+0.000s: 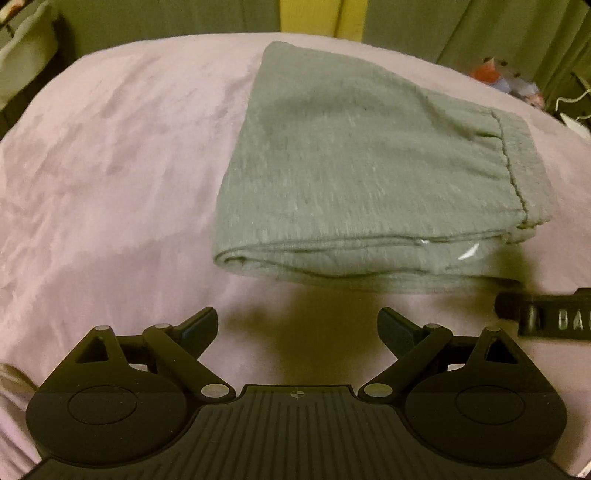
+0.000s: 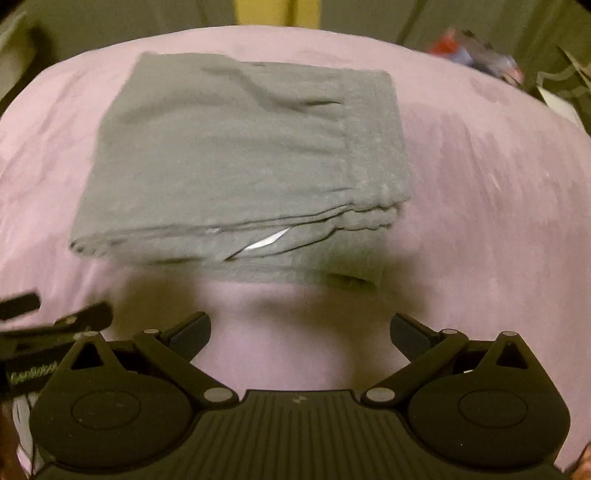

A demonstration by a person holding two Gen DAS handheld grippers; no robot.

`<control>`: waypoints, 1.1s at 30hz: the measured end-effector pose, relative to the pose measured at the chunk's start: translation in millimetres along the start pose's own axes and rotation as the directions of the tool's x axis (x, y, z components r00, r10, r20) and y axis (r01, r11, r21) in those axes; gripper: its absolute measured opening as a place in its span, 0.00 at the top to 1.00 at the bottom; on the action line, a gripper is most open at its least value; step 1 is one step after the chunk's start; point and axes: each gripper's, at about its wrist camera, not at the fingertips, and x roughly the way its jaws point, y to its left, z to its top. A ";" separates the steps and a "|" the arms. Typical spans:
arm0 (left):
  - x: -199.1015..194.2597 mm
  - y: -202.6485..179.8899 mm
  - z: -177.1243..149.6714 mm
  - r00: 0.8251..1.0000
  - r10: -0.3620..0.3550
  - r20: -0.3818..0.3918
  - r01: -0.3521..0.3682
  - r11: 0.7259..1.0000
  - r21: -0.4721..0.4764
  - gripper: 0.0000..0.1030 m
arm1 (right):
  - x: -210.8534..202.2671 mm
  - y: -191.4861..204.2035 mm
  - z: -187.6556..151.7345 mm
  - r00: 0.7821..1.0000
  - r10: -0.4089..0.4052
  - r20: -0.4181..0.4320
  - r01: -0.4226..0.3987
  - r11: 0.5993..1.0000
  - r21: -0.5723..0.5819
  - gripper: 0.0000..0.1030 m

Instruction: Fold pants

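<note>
1. The grey pants [image 1: 362, 177] are shown folded into a compact rectangular stack, laid flat on a bed covered with a pink sheet [image 1: 110, 177].
2. In the left wrist view the stack is placed right of centre; in the right wrist view the pants [image 2: 243, 173] are placed left of centre, with the pink sheet [image 2: 480, 206] exposed on every side.
3. Several layers are seen along the near edge of the stack — a small white label [image 2: 266, 238] is caught between them.
4. A stitched band is seen down the right end of the stack.
5. The left hand-held gripper [image 1: 297, 326] is held over bare sheet just near of the pants, its jaws spread wide with nothing between them.
6. The right hand-held gripper [image 2: 301, 332] is likewise held near of the stack, jaws fully apart and empty — the cloth is not touched by either.
7. Each gripper is partly seen at the edge of the other's view.
8. Green curtains [image 1: 461, 26] are seen beyond the far edge of the bed.
</note>
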 end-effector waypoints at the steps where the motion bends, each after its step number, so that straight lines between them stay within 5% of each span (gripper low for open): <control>1: 1.8 -3.3 2.9 1.000 0.018 0.000 -0.018 1.000 0.017 0.06 | 6.4 -1.1 4.8 1.000 -0.011 -0.007 0.011 1.000 0.020 0.00; 5: 8.5 -13.2 9.5 0.997 0.073 0.027 -0.074 0.995 0.071 0.06 | 21.0 -5.0 20.4 1.000 -0.014 0.002 0.014 0.996 0.090 0.00; 9: 17.9 -17.4 16.2 0.998 0.055 0.009 -0.056 0.995 0.079 0.06 | 27.6 -9.0 27.8 1.000 0.029 0.005 -0.029 0.992 0.126 0.00; 33: 37.4 -28.0 28.4 0.997 0.075 -0.015 -0.073 0.991 0.112 0.06 | 49.5 2.5 35.3 0.999 -0.042 -0.016 0.043 0.997 0.065 0.00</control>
